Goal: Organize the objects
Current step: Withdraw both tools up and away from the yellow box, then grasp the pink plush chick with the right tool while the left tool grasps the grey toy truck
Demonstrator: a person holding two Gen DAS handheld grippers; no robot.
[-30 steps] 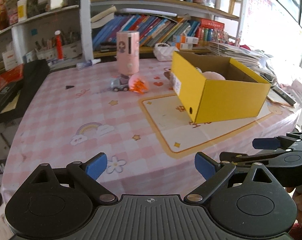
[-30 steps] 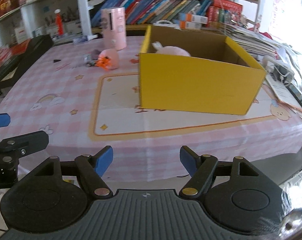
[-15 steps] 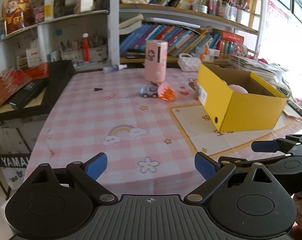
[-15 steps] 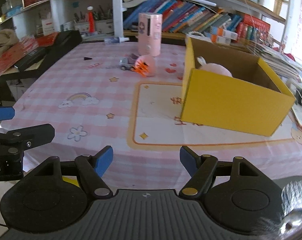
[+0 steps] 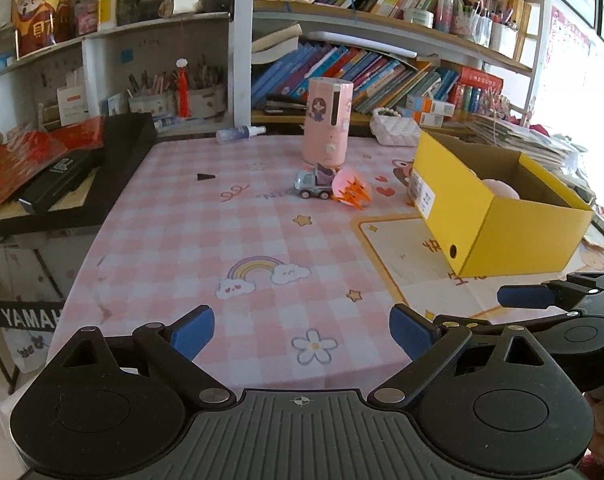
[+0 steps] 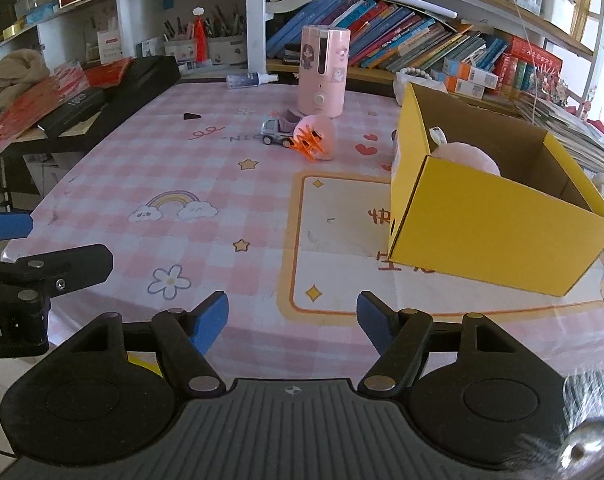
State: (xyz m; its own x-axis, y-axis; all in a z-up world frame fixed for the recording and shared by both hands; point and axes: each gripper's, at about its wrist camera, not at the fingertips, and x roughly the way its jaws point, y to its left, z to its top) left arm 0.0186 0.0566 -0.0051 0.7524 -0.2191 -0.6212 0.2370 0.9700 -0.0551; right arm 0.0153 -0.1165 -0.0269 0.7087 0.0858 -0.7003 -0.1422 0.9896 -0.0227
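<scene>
Both tools sat wide and held nothing at the near table edge: left tool, right tool. Left to sort, far-centre on the pink checked table: a small grey toy truck touching a soft pink ball w/ orange plastic claw clip, just in front of a tall pink cylinder dispenser. Truck prob. light, rigid, may roll; grip across the body. Ball squashy; clip brittle, take it by the spine. Open yellow cardboard box at right already held a pink plush. Legible: "YAMAH" on a stand at left; box label too small to read.
</scene>
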